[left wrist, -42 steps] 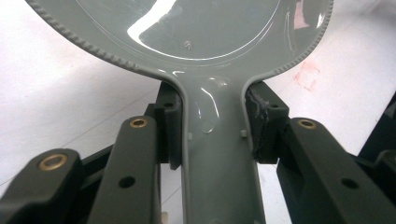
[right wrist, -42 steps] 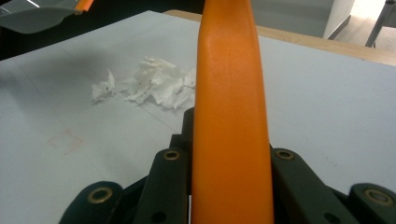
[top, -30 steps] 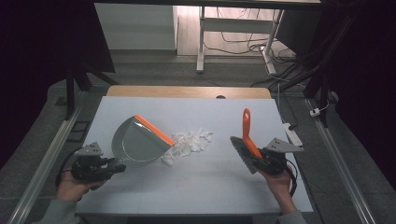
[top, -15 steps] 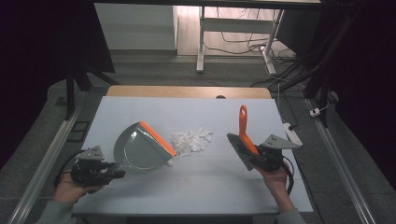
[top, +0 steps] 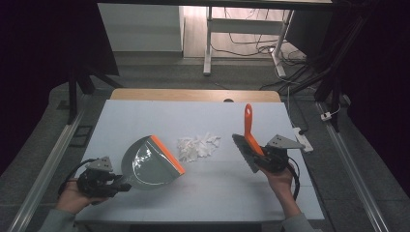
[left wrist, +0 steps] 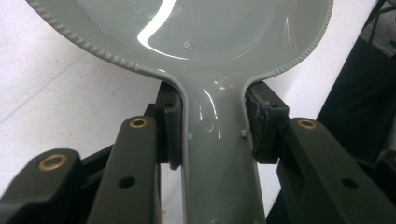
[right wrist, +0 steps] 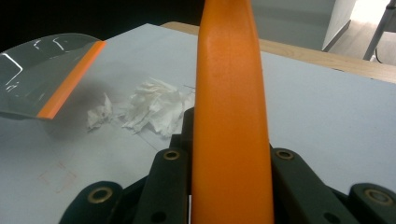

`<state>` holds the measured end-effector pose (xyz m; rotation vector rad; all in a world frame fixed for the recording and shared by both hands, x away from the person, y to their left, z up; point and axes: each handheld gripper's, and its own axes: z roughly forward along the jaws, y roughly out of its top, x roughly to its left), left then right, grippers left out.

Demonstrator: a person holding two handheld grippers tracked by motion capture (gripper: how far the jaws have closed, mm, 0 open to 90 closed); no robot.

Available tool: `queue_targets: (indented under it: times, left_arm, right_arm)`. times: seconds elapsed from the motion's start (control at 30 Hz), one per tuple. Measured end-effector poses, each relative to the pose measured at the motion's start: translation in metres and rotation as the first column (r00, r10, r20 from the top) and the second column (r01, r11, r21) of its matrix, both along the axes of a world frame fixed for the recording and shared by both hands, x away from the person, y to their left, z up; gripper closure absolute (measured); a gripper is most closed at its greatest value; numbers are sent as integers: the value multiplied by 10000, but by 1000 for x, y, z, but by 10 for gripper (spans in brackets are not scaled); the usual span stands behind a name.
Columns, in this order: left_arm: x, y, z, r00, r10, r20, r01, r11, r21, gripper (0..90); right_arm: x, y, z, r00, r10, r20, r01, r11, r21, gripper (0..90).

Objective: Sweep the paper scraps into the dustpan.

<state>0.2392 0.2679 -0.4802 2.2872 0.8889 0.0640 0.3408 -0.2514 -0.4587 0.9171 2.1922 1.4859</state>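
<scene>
No readable text, label or number appears anywhere.

Our two black claws, left claw (top: 99,181) and right claw (top: 270,158), have brass-ringed pivots, trailing black cables, grey triangular top plates; we're wearing grey sleeves (top: 58,223).

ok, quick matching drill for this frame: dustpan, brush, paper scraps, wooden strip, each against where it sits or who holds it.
Things:
1. grey plastic dustpan with orange lip
2. orange-handled brush with grey bristles
3. white crumpled paper scraps
4. bare wooden strip

Places:
A. along the table's far edge
B. loose on the pale sheet, between the two tools
C. clamped by its handle in the left gripper
D. clamped in the right gripper, handle pointing away from the person

Pairs: 1-C, 2-D, 3-B, 4-A
</scene>
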Motion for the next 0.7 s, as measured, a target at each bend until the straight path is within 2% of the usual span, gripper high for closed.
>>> queue_targets:
  times: [0.1, 0.27, 0.47, 0.7]
  left_arm:
    - [-2, 3, 0, 9999, -167, 37, 167, 9999, -26, 611]
    - [-4, 7, -4, 9997, -228, -124, 229, 9997, 31, 611]
    - [-8, 13, -4, 9996, -223, -157, 223, 9997, 27, 611]
    - [-8, 15, -12, 9984, -403, -388, 410, 9990, 179, 611]
  right_arm:
    - [5, 4, -1, 10000, -20, -89, 20, 10000, 32, 768]
    - [9, 9, -3, 9998, -5, -180, 6, 10000, 45, 768]
    - [18, 20, -6, 9995, 121, -279, -125, 9998, -124, 768]
    - [24, 28, -7, 9994, 184, -283, -189, 9997, -171, 768]
